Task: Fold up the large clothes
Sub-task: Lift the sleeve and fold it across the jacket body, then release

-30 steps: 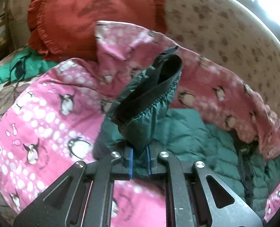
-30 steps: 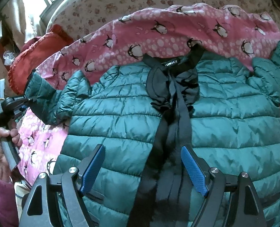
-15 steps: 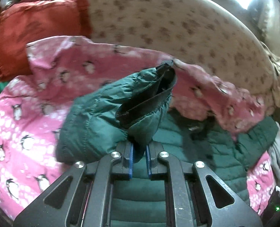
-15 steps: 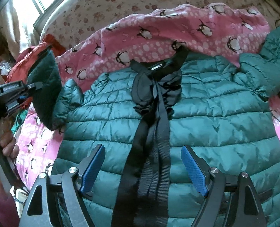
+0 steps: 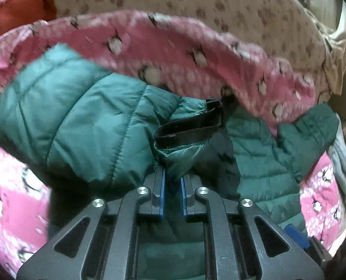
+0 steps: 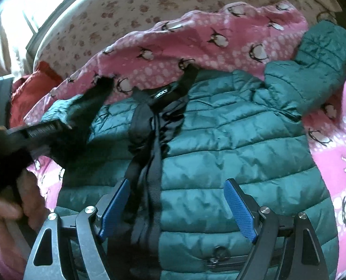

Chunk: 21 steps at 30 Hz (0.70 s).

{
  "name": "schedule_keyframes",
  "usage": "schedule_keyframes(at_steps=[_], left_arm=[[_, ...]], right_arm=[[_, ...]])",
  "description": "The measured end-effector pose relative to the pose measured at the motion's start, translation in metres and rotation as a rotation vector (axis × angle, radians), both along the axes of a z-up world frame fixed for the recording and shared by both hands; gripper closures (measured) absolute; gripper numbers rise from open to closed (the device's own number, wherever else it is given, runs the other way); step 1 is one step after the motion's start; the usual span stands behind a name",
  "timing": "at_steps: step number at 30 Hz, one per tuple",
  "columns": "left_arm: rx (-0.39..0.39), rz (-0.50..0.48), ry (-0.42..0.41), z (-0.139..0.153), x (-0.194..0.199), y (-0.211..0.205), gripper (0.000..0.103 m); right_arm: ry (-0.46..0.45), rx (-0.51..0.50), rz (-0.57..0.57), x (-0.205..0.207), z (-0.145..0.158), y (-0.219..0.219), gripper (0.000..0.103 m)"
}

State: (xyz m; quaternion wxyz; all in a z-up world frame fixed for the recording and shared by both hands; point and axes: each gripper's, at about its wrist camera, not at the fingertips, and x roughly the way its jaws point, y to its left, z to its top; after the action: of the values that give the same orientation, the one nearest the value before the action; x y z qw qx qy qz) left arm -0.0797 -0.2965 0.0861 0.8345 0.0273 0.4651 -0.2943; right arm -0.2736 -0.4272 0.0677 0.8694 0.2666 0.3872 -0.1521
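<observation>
One green quilted jacket lies front up on a pink penguin-print blanket, collar toward the far edge, its black front band running down the middle.

Around the jacket: one red ruffled cushion beyond its left shoulder, a pale floral-print backrest behind the blanket, and a grey garment past the jacket's right sleeve, which lies spread outward.

The left tool is clamped tight on the cuff of the left sleeve — the sleeve is lifted and carried over the jacket's chest, partly covering the collar area from that side. A hand grips this tool's handle.

The right tool hovers over the jacket's lower front with fingers wide apart — nothing between them, black band just inside the left finger.
</observation>
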Motion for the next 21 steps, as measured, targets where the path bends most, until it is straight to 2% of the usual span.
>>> schedule_keyframes(at_steps=[6,8,10,12,14,18,21], left_arm=[[0.057,-0.088,0.049,-0.033,-0.02,-0.031,0.094],[0.081,-0.092,0.028,-0.038,-0.026,-0.036,0.093],[0.078,-0.115,0.004,-0.038,-0.032,-0.037,0.085],[0.044,-0.165,0.031,-0.035,-0.034,-0.034,0.059],[0.02,-0.195,0.046,-0.028,-0.04,-0.026,0.05],[0.016,-0.202,-0.053,-0.002,-0.057,0.004,0.049],[0.016,-0.164,-0.107,0.011,-0.058,0.035,0.049]], right_arm=[[-0.015,0.03,-0.051,-0.008,-0.003,-0.014,0.022],[-0.024,0.046,-0.065,-0.011,-0.004,-0.018,0.022],[-0.034,0.065,-0.075,-0.014,-0.004,-0.021,0.022],[-0.043,0.085,-0.085,-0.017,-0.004,-0.025,0.022],[-0.045,0.102,-0.096,-0.017,-0.005,-0.029,0.022],[-0.057,0.151,-0.092,-0.011,-0.005,-0.035,0.022],[-0.07,0.182,-0.063,0.002,-0.004,-0.034,0.022]])
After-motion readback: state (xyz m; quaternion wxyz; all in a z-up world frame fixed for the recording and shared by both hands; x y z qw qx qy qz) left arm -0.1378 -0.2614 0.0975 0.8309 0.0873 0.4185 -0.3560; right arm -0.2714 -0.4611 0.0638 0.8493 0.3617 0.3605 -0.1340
